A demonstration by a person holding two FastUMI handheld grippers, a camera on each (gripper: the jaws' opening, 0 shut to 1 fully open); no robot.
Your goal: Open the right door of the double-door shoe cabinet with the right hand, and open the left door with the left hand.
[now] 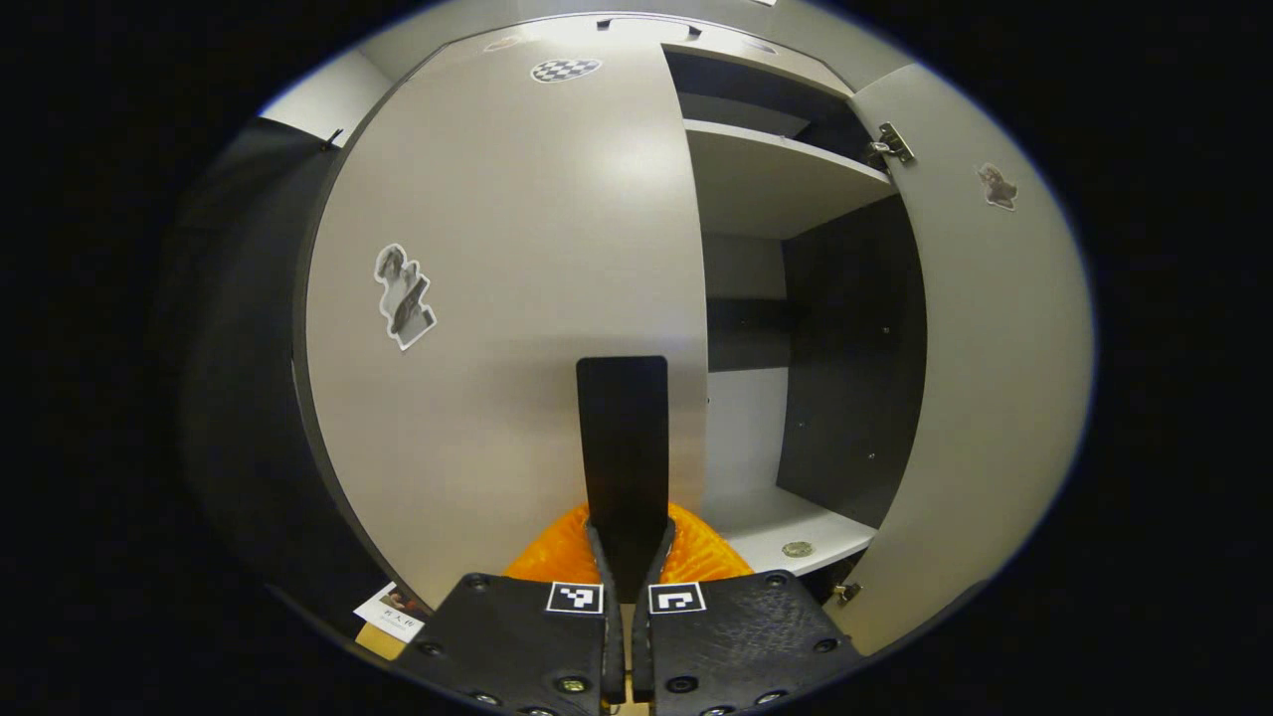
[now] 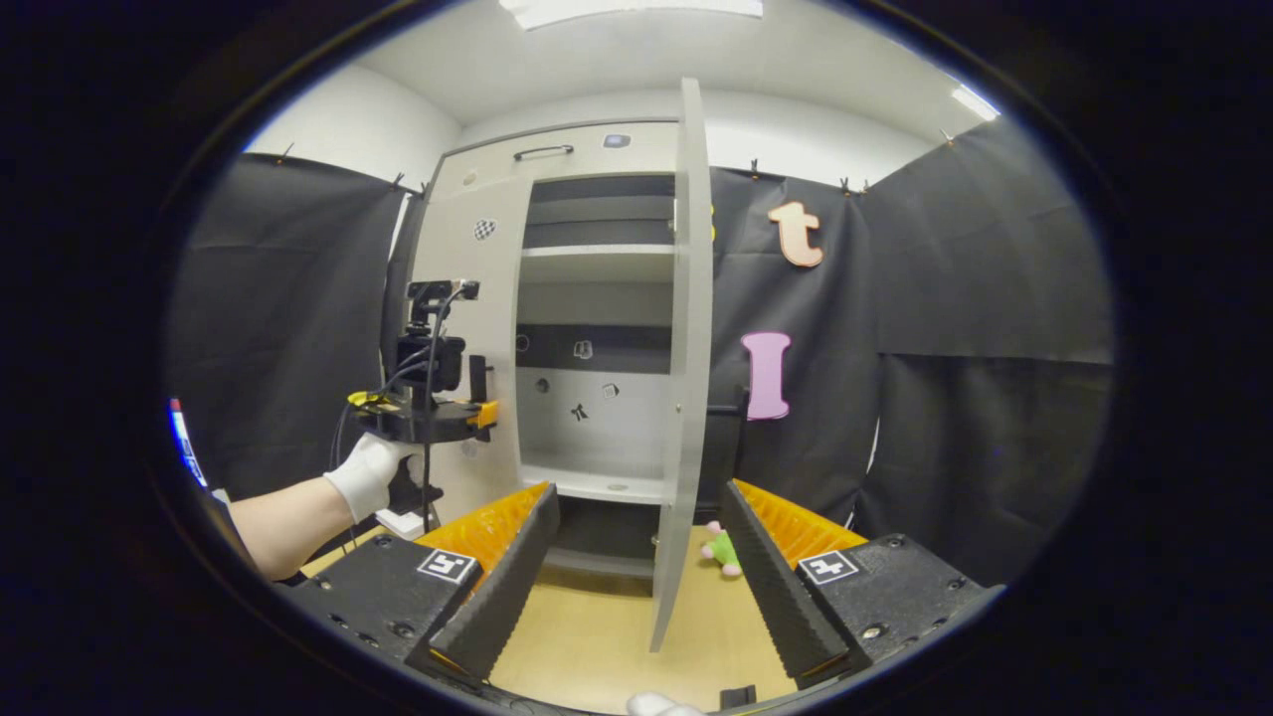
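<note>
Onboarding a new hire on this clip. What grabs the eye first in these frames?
The right door stands swung wide open, edge-on in the middle of the right gripper view, baring the pale shelves inside the cabinet. In the left gripper view, the left claw is shut on the black handle of the left door. The right claw hangs open and empty.

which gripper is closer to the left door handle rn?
Left. The left gripper is shut on the left door handle; the right gripper stands open, back from the cabinet, by the open right door.
</note>
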